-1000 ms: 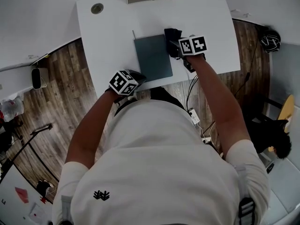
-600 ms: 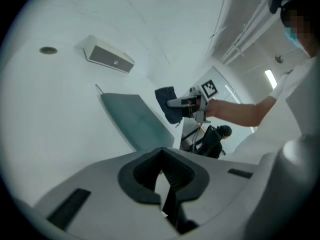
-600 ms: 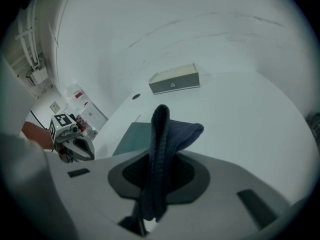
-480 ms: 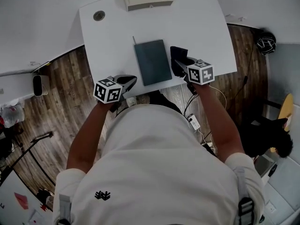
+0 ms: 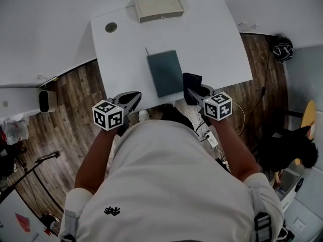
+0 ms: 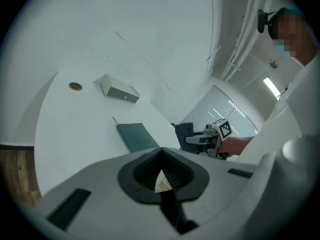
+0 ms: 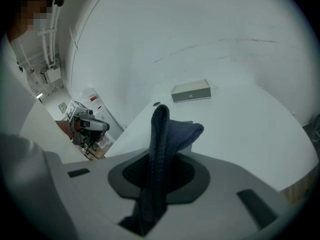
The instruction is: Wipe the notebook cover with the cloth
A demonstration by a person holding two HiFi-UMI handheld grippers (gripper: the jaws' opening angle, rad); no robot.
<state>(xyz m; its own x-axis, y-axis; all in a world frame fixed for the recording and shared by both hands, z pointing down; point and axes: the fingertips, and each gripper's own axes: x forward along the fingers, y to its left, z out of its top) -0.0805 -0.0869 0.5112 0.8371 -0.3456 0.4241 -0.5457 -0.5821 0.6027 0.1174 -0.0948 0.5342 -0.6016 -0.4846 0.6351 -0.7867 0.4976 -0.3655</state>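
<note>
Leftmost, my left hand-held gripper (image 5: 132, 99) hovers just off the desk's (image 5: 222, 44) near edge, jaws pressed together on nothing. One dark green notebook (image 5: 165, 73) lies flat mid-desk, with one shut beige box (image 5: 158, 6) beyond it. Just beside the notebook, my right hand-held gripper (image 5: 196, 91) pinches the one dark cloth (image 7: 161, 144).

- A workroom of the lab or office kind is indicated, fitted out for recording.
- A plain white table (image 5: 217, 39) with a round cable port (image 5: 111, 27) and a beige box (image 5: 158, 6) is seen at 12 o'clock.
- Wood-plank flooring (image 5: 70, 105) is laid around it, and loose cables (image 5: 241, 116) are trailed at 3 o'clock.
- A dark stand (image 5: 30, 166) is set at 8 o'clock.
- Another person (image 5: 298, 153) is seated at 4 o'clock.
- Strip lights (image 6: 271, 86) and exposed pipes (image 6: 240, 49) are shown overhead.
</note>
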